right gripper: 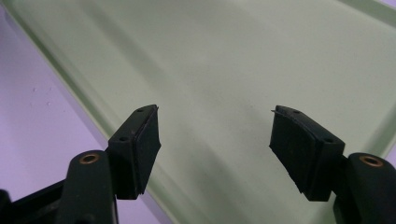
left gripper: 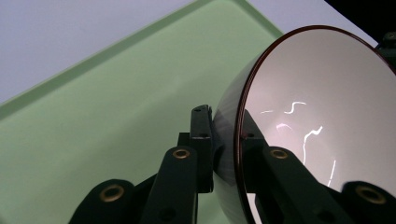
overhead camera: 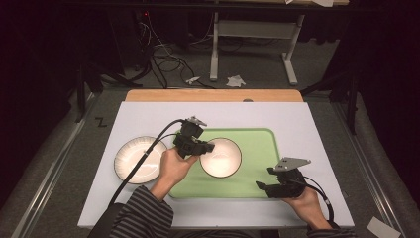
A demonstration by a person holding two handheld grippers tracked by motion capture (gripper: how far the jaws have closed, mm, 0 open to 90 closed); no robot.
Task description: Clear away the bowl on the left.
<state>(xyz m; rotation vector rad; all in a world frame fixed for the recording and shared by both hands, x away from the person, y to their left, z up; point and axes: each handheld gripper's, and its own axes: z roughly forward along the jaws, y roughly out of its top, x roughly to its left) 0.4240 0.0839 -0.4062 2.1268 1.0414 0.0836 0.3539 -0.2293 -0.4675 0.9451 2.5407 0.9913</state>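
1. Bowl (overhead camera: 221,157): white, glossy inside, thin dark rim, on the left part of the green tray (overhead camera: 257,144).
2. My left gripper (overhead camera: 204,147) has its fingers (left gripper: 201,140) clamped on the bowl's rim, one each side of the wall.
3. My right gripper (overhead camera: 265,181) hangs spread and empty over the tray's near right edge.
4. White ribbed plate (overhead camera: 136,159) sits on the tabletop (overhead camera: 148,116) left of the tray.

Tray (overhead camera: 257,163): pale green, plain. Bowl (overhead camera: 221,157) on tray: white inside, thin dark brown rim line, glossy. Plate (overhead camera: 136,159) left of tray: white, dark rim, faint radial ribbing. Table cover (overhead camera: 297,119) under tray: pale lavender-white. Sleeve (overhead camera: 143,213) below tray: grey-black stripes.
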